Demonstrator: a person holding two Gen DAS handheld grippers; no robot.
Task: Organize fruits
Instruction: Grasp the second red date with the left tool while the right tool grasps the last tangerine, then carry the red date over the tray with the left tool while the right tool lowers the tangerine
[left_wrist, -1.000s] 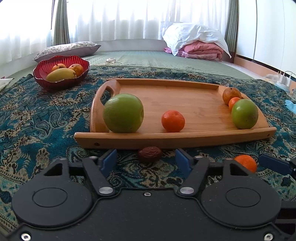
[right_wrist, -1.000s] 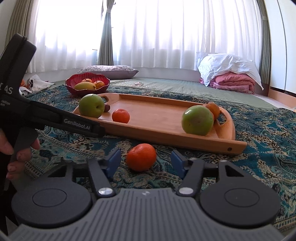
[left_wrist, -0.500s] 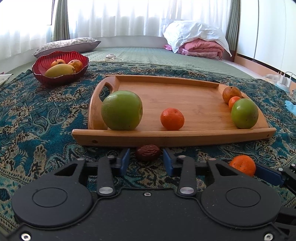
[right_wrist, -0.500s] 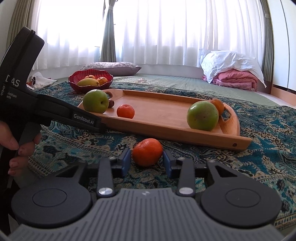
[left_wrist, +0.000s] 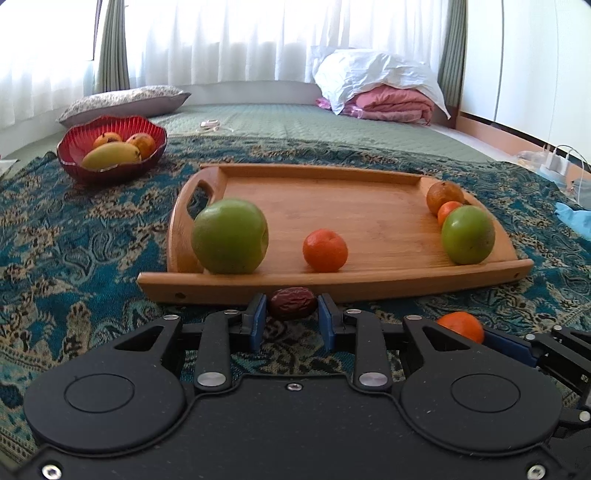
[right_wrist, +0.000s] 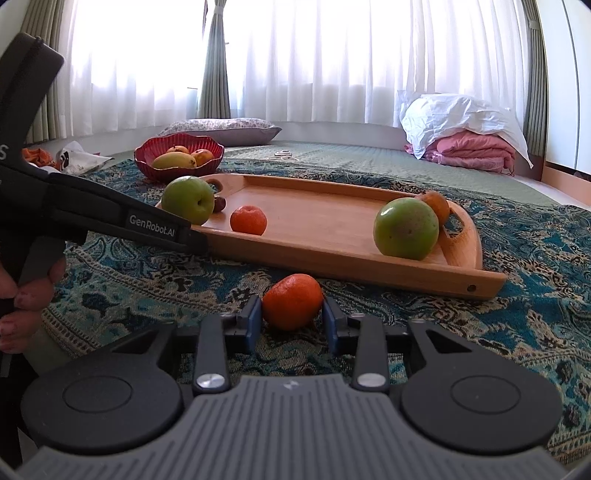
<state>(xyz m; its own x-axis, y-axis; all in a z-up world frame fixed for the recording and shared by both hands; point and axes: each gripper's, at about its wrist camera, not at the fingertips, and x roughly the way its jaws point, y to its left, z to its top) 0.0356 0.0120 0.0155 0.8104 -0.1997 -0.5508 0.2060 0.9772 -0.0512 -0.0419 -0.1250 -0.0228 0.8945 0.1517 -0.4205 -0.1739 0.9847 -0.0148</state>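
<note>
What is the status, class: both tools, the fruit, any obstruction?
Left tool shut on date. Right tool shut on mandarin. Both fruits still on cloth, before tray. Nothing blocking.

Left gripper (left_wrist: 291, 316): jaws, wide a second ago, now clamp the date (left_wrist: 292, 302). Right gripper (right_wrist: 291, 319): likewise closed onto the mandarin (right_wrist: 292, 301).

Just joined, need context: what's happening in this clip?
A person is sorting fruit with handheld tongs in each hand. The left tongs are shut on a dried date lying on the patterned cloth just in front of the wooden tray. The right tongs are shut on a tangerine, also on the cloth. Two green apples and more tangerines sit on the tray.
</note>
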